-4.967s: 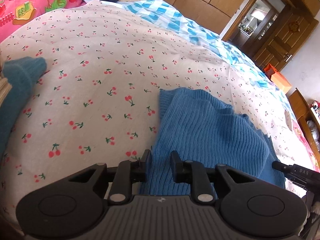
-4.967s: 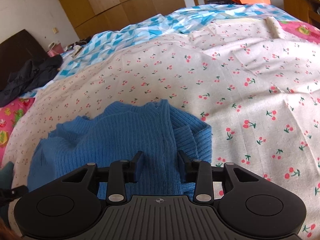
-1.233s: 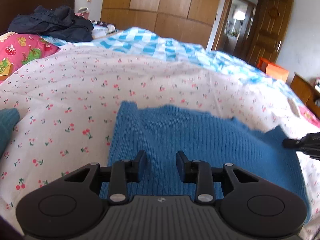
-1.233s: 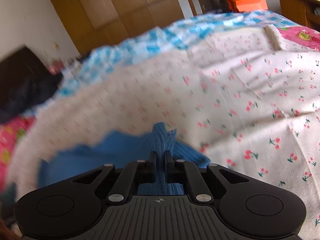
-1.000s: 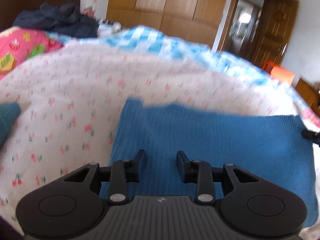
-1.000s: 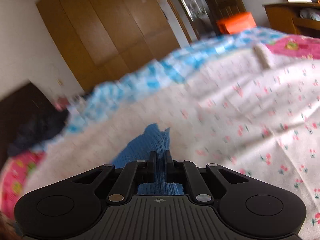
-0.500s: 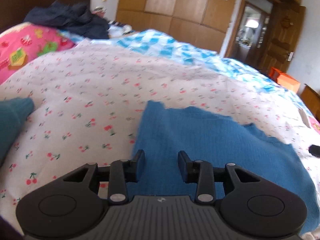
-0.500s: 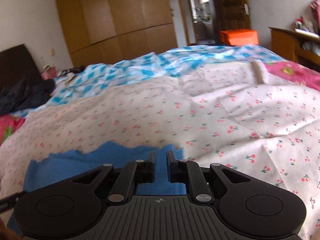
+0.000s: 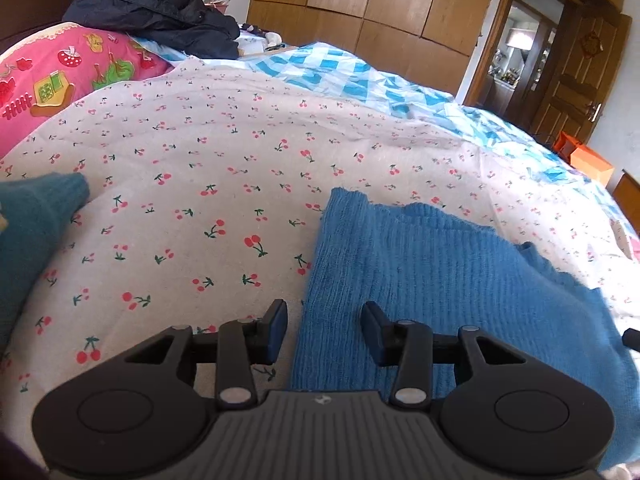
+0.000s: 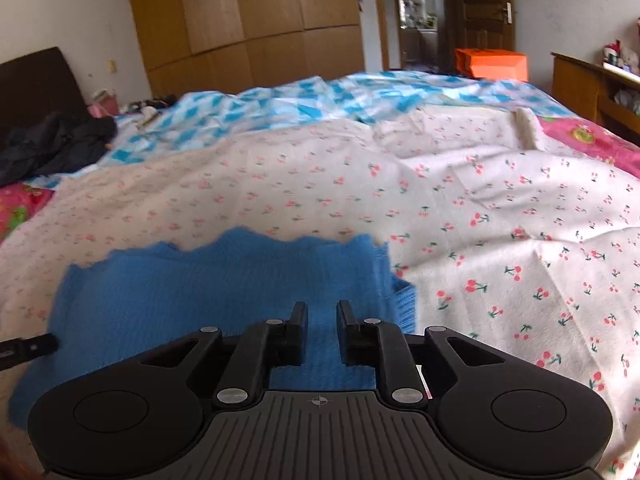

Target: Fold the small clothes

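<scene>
A blue ribbed knit sweater (image 9: 432,276) lies folded flat on the cherry-print bedspread (image 9: 208,184); it also shows in the right wrist view (image 10: 224,288). My left gripper (image 9: 323,330) is open and empty, over the sweater's near left edge. My right gripper (image 10: 322,334) is partly open with a narrow gap, empty, just above the sweater's near right part. The tip of the left gripper (image 10: 28,347) shows at the left edge of the right wrist view.
A teal knit garment (image 9: 28,232) lies at the left. A pink pillow (image 9: 60,76) and a dark jacket (image 9: 160,16) are at the head end. A blue checked quilt (image 10: 320,96) lies beyond. Wooden wardrobes, a door and an orange box (image 10: 490,64) stand behind.
My right gripper lifted a pinched part of the sweater, carried it over, laid it flat and let go. My left gripper stayed open and shifted slightly left.
</scene>
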Available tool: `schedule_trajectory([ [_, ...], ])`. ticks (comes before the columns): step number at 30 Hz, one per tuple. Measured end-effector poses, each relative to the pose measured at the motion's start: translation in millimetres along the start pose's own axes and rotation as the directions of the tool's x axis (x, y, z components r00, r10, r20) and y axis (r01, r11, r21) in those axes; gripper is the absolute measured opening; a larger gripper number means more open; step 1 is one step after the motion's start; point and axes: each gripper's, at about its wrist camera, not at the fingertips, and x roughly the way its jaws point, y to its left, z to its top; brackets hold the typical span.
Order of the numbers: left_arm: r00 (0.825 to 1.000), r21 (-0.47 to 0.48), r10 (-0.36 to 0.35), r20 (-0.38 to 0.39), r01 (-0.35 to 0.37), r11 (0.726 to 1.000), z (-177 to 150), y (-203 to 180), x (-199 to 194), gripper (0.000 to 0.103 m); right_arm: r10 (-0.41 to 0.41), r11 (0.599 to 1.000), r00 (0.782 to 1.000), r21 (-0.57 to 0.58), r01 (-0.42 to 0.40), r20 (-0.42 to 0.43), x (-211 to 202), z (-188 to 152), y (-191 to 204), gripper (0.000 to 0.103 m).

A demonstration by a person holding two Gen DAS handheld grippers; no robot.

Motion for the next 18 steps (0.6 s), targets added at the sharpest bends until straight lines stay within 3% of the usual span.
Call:
schedule_trajectory([
  [3,1.000,0.016,-0.013,0.008,0.013,1.000,-1,-1,-7,0.047,0.021,0.999,1.000,-0.034,-0.021,-0.016,-5,-15,10,0.017],
  [7,0.998,0.032,0.006,-0.060,-0.004,0.999,-7,-2,3,0.048,-0.031,0.999,0.991,0.007,0.032,-0.131,20,-34,1,0.017],
  [12,0.999,0.001,0.005,-0.041,-0.005,1.000,-8,0,-8,0.048,-0.001,1.000,0.998,0.031,0.003,-0.059,-7,-26,5,0.018],
  [18,1.000,-0.004,0.009,-0.019,-0.009,1.000,-14,3,-27,0.048,-0.039,0.998,0.991,0.036,0.044,-0.129,7,-43,-5,0.019],
])
